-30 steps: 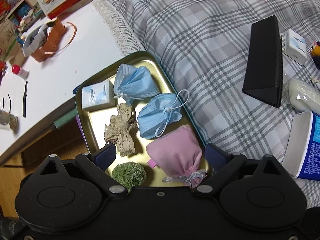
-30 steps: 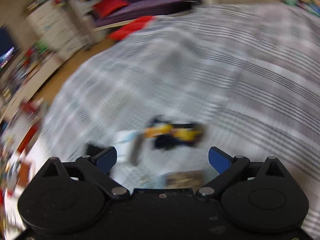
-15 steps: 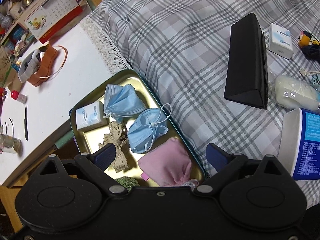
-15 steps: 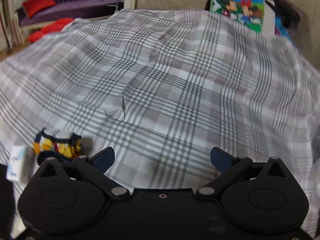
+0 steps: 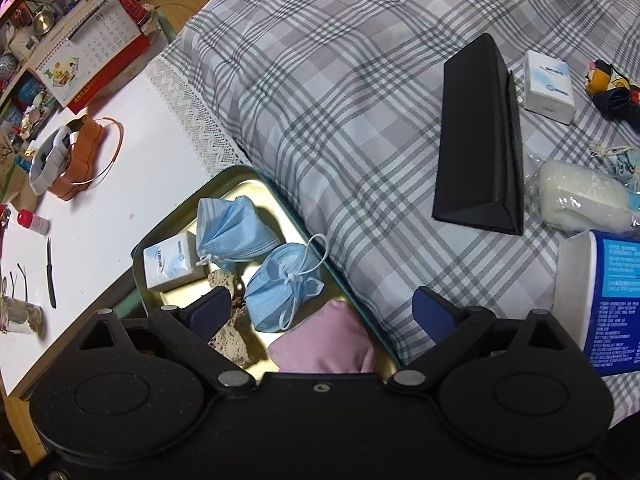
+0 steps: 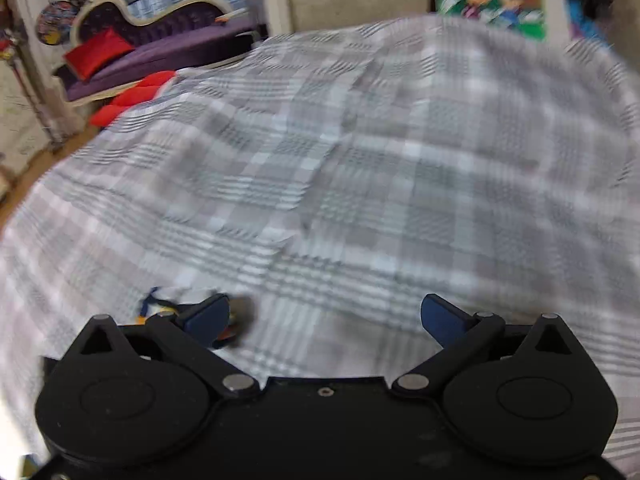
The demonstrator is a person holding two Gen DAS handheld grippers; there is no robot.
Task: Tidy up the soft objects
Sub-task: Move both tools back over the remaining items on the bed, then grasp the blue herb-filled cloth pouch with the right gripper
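Note:
In the left wrist view a gold metal tray (image 5: pixel 236 184) sits at the edge of the plaid bed. It holds two blue face masks (image 5: pixel 234 232) (image 5: pixel 282 288), a white tissue pack (image 5: pixel 170 266), a beige lace piece (image 5: pixel 236 332) and a pink pouch (image 5: pixel 324 350). My left gripper (image 5: pixel 320 312) hangs open above the tray's near end, holding nothing. My right gripper (image 6: pixel 324 316) is open over the bare bedspread, with a yellow and dark blue cloth item (image 6: pixel 228 328) by its left finger, blurred.
On the bed to the right lie a black wedge-shaped case (image 5: pixel 480 136), a white box (image 5: pixel 548 86), a white soft roll in plastic (image 5: pixel 584 200), a blue and white tub (image 5: pixel 600 300) and a yellow-navy cloth (image 5: pixel 612 88). A white desk (image 5: pixel 120 184) with clutter stands left.
The left gripper pulled back and up, so the tray slid lower and the green item left view. The right gripper swung over the bed; the colourful cloth now sits by its left finger.

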